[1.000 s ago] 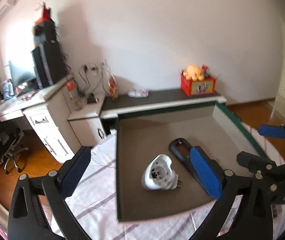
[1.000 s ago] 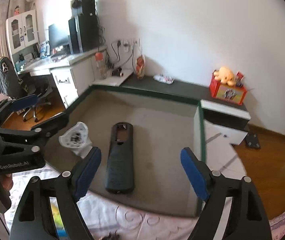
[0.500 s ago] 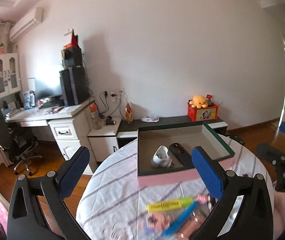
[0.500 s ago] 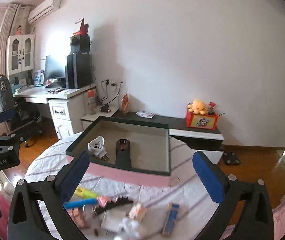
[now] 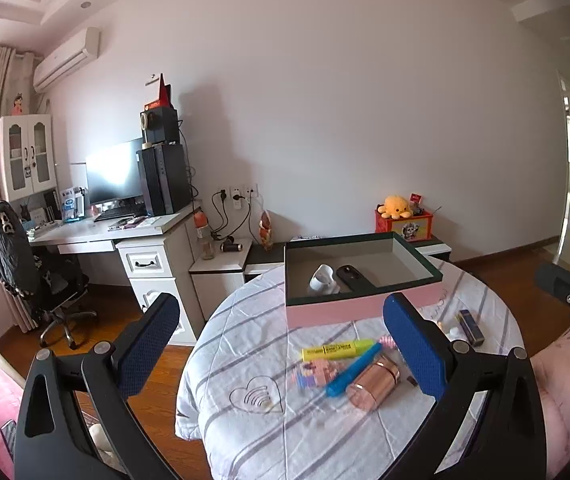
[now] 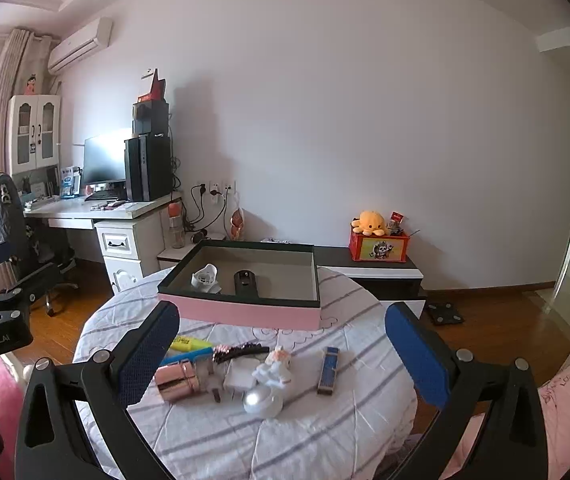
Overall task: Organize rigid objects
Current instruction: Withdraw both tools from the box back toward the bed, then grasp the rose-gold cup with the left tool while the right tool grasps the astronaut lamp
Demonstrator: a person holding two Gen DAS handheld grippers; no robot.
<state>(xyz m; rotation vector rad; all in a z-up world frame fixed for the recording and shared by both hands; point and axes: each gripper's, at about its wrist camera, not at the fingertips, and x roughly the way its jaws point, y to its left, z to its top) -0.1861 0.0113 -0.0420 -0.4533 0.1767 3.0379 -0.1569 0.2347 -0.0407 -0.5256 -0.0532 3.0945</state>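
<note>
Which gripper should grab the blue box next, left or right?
Right, probably. The blue box lies loose between the open right gripper fingers; in the left view it sits off to the right, beyond the left gripper.

White plug (image 6: 205, 276), black remote (image 6: 246, 283) inside pink box (image 6: 241, 312).

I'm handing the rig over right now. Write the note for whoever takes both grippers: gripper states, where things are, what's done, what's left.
Left gripper: open, empty.
Right gripper: open, empty; its jaws have just been opening, nothing between them.
Box sits at the table's far side. Inside: white plug adapter and black remote. Those two are done.
Left on the striped cloth, near the grippers: yellow highlighter, blue pen, rose-gold cylinder, hair clip, white charger, small figurine, pearly ball, blue stick.
</note>
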